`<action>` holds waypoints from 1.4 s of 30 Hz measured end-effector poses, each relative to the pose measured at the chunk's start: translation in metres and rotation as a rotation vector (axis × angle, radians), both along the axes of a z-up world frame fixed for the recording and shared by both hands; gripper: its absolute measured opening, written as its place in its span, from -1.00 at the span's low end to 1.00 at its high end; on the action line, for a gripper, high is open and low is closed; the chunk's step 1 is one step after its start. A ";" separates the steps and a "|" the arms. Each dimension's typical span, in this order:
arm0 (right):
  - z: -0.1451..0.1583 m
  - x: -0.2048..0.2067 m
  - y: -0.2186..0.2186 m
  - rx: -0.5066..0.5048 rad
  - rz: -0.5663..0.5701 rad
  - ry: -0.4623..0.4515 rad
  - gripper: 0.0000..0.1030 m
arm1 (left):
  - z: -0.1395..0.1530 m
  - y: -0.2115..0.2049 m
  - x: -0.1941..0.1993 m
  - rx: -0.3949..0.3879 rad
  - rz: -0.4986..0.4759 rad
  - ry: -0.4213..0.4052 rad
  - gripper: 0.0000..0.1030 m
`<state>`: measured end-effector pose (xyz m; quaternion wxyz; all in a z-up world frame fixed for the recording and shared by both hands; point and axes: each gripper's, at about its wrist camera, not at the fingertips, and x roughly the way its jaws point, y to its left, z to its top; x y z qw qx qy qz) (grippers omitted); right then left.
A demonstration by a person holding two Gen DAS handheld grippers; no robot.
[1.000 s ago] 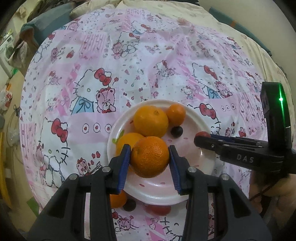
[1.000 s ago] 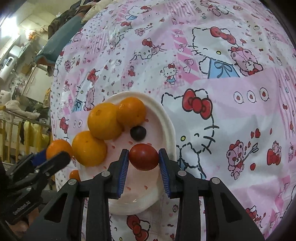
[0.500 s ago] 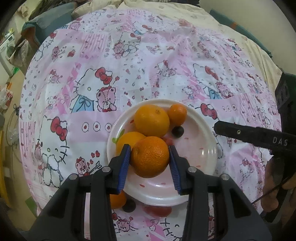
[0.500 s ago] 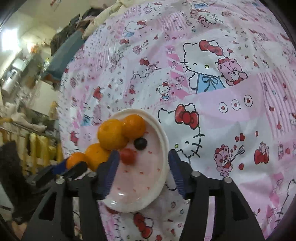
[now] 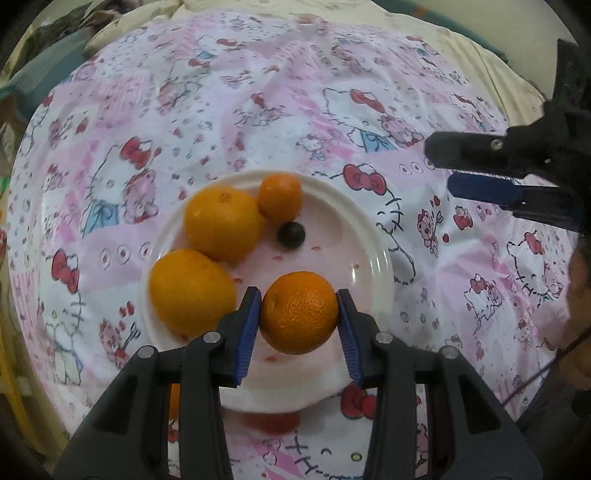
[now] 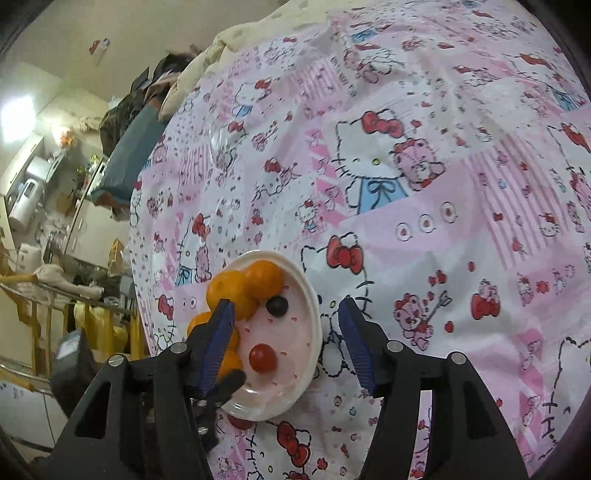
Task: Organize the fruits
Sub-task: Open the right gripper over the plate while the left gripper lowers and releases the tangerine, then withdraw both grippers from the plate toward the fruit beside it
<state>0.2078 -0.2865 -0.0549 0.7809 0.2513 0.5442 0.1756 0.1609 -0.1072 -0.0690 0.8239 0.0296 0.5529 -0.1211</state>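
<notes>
A: Broadly: pink cartoon-cat cloth (image 5: 258, 110) spread across the whole bed, cream bedding (image 5: 332, 11) bunched at its far edge. Cluttered room with shelves off to the left in the right wrist view.

B: Next down?

A: White plate (image 5: 373, 236) lying flat on the cloth, red specks printed on its face. Seen again from the right wrist (image 6: 314, 306).

B: And the hand-held grippers?

A: Left hand-held gripper (image 5: 299, 314) pointing steeply down over the near half of the plate, blue pads pressed on both sides of an orange (image 5: 299, 312). Clamped narrow, fruit filling the gap. Cannot tell whether the orange touches the plate. Right hand-held gripper (image 6: 286, 339) parted to a middling width, nothing between the pads, raised above the plate's right rim. Visible also from the left wrist, at upper right (image 5: 498, 170), well apart from the plate.

B: Fruit on the plate?

A: Two large oranges at the left, one at the far left (image 5: 221, 221) and one nearer (image 5: 192, 290), touching each other. Smaller orange (image 5: 279, 197) at the far edge, against the far large one. Red cherry tomato (image 6: 263, 358) lying loose near the plate's middle. Dark round berry (image 5: 291, 233), smallest, just beside the small orange.

B: Anything off the plate?

A: Something reddish (image 5: 269, 421) on the cloth by the near rim, blurred.
</notes>
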 end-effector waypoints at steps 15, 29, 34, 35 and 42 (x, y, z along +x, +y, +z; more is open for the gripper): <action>0.009 -0.003 -0.019 0.004 -0.048 -0.022 0.20 | -0.013 0.003 0.021 0.029 0.065 0.002 -0.25; 0.011 -0.005 -0.004 -0.041 0.006 -0.037 0.20 | 0.015 0.023 0.017 -0.037 0.142 -0.079 0.46; 0.018 -0.010 0.002 -0.060 0.026 -0.057 0.20 | 0.036 0.041 0.007 -0.074 0.187 -0.147 0.46; 0.020 -0.012 0.003 -0.060 0.030 -0.063 0.23 | 0.038 0.045 0.005 -0.077 0.196 -0.152 0.46; 0.033 -0.028 0.010 -0.068 0.053 -0.098 0.29 | 0.052 0.072 -0.011 -0.105 0.262 -0.175 0.58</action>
